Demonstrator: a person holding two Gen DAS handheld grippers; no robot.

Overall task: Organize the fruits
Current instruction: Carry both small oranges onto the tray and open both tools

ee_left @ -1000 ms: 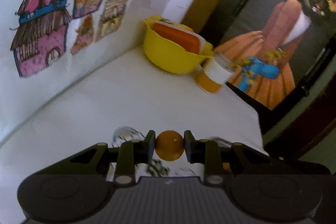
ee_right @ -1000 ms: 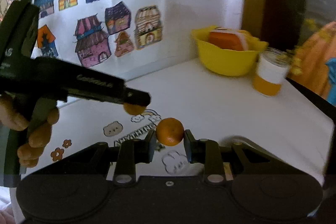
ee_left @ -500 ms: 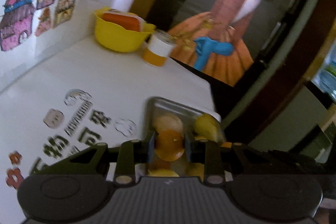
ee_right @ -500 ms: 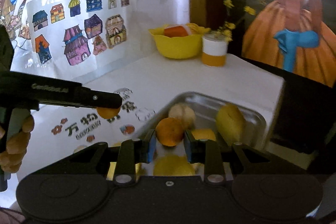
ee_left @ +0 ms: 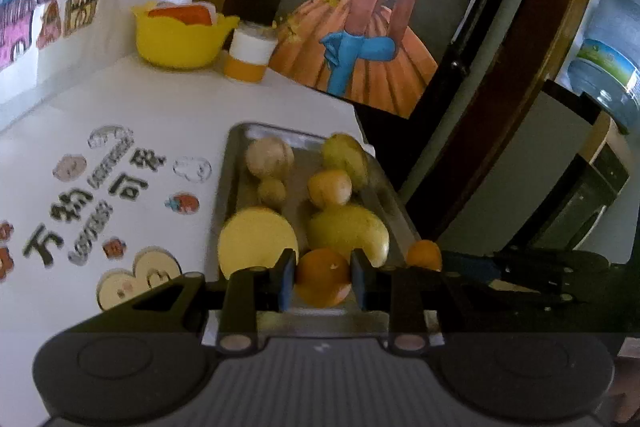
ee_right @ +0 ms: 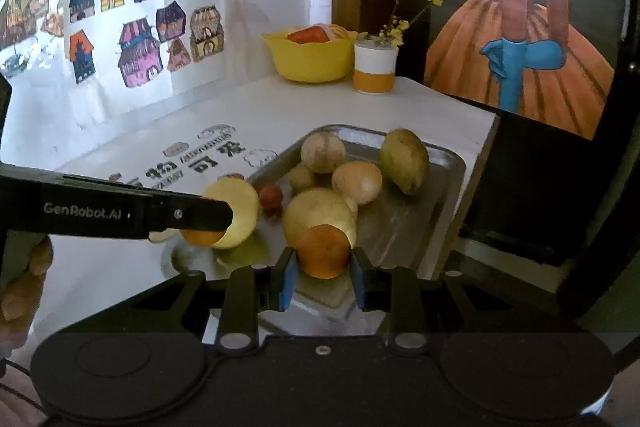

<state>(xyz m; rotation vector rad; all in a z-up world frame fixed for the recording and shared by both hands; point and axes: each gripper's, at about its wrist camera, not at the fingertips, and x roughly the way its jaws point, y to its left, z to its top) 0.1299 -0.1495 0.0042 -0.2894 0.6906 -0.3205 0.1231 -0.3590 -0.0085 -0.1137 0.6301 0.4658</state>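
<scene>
Grippers each pinching a small round orange above the tray's near edge.
Left gripper (ee_left: 323, 277) clamps one small orange (ee_left: 322, 278); right gripper (ee_right: 324, 279) clamps another orange (ee_right: 323, 251). Both hang over the rectangular steel tray (ee_right: 404, 223) of yellow-green fruits at the white table's (ee_left: 168, 115) right edge.

Both wrist views look forward, close above the shared fruit tray (ee_left: 236, 163) (ee_right: 448, 163).

Dull brushed-metal tray (ee_right: 448, 163), glossy yellow plastic bowl (ee_right: 312, 61), matt white tabletop (ee_right: 280, 107).
</scene>
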